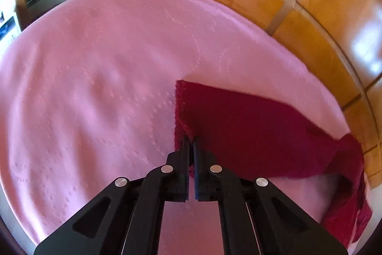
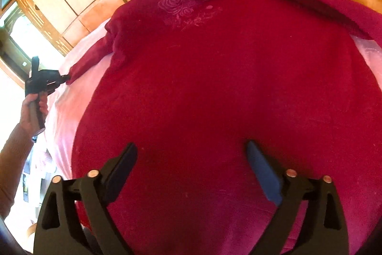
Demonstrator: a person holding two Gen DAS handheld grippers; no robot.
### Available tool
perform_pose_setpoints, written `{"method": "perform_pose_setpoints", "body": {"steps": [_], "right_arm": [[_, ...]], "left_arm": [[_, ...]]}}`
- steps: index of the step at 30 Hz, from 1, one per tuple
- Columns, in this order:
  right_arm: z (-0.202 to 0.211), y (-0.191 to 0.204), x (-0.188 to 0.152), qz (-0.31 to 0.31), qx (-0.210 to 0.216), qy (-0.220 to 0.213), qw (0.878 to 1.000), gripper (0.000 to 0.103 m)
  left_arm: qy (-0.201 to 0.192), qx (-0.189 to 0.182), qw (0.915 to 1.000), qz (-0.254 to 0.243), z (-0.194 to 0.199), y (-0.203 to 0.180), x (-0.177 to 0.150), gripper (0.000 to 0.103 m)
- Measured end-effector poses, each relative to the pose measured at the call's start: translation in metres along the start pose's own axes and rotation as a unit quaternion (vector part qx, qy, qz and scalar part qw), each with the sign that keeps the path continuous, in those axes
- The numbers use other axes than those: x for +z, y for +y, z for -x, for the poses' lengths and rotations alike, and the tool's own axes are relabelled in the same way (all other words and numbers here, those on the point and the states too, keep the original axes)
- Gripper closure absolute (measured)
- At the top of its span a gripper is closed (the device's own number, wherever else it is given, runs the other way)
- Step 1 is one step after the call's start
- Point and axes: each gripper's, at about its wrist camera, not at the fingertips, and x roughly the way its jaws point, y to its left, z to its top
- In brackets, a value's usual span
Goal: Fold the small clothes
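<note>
A dark red knit sweater [image 2: 226, 78] with a rose embroidery near its neck lies spread flat on a pink cloth. Its sleeve [image 1: 250, 130] stretches across the cloth in the left wrist view. My left gripper [image 1: 191, 142] is shut on the sleeve's cuff; it also shows in the right wrist view [image 2: 63, 78], pulling the sleeve out to the left. My right gripper [image 2: 191, 147] is open and empty, hovering just above the sweater's lower body.
The pink embossed cloth [image 1: 107, 87] covers the table. Beyond its far edge is a glossy orange tiled floor [image 1: 322, 4]. A bright doorway [image 2: 21, 40] and the person's left hand [image 2: 31, 109] are at the left.
</note>
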Motion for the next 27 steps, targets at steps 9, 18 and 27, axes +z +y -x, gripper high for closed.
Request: {"method": "perform_pose_setpoints", "body": {"steps": [9,18,27], "right_arm": [[-0.003,0.001,-0.002,0.012,-0.002,-0.004,1.0,0.002],[-0.005,0.011,-0.003,0.034,-0.042,-0.002,0.999,0.002],[0.007,0.008,-0.005,0.027,-0.027,-0.015,0.999,0.003]], "left_arm": [[-0.086,0.109,0.9902,0.018,0.042,0.068,0.028,0.102],[-0.066,0.222,0.9716,-0.047,0.002,0.037,0.055,0.102],[-0.042,0.045,0.9981,0.004,0.054,0.033,-0.007,0.061]]}}
